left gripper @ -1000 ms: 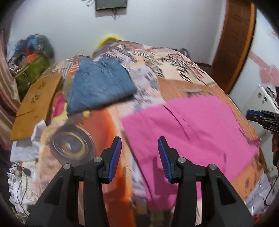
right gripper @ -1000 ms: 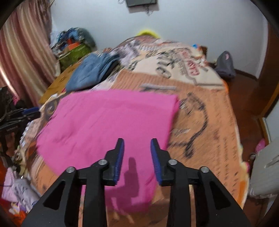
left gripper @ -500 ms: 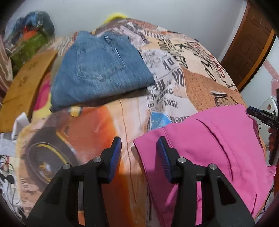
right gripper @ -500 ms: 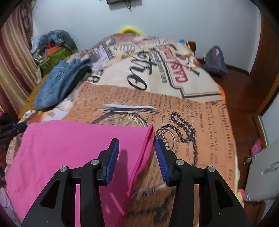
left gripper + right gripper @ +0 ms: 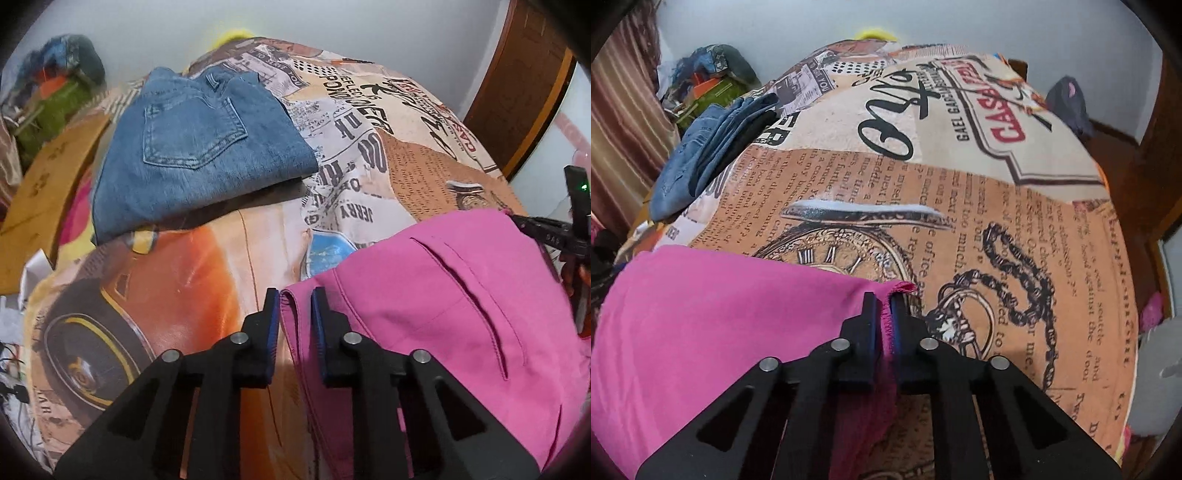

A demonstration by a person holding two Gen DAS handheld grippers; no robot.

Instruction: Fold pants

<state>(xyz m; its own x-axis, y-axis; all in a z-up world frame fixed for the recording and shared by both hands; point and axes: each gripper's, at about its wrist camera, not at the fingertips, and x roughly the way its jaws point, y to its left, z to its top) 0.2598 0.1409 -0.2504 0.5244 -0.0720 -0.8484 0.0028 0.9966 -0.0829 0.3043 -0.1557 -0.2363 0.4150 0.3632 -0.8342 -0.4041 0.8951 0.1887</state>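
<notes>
From the left wrist camera, the left gripper (image 5: 294, 308) sits at the lower centre of the frame, its blue-padded fingers straddling the near left corner of the pink pants (image 5: 454, 317). A narrow gap shows on each side of the fabric edge, so I cannot tell whether it is actually pinched. The pants spread over the lower right of the frame on a printed bedspread (image 5: 369, 155). A folded pair of jeans (image 5: 195, 151) lies at the upper left, well apart from the pants. At the right edge, the black right gripper (image 5: 546, 230) meets the far corner of the pants.

From the right wrist camera, the right gripper (image 5: 882, 306) is at the lower centre, fingers pressed together on the stitched corner of the pink pants (image 5: 713, 325), which fill the lower left. The bedspread (image 5: 1015, 240) with its pocket-watch print stretches beyond. The jeans (image 5: 709, 147) lie at the upper left.
</notes>
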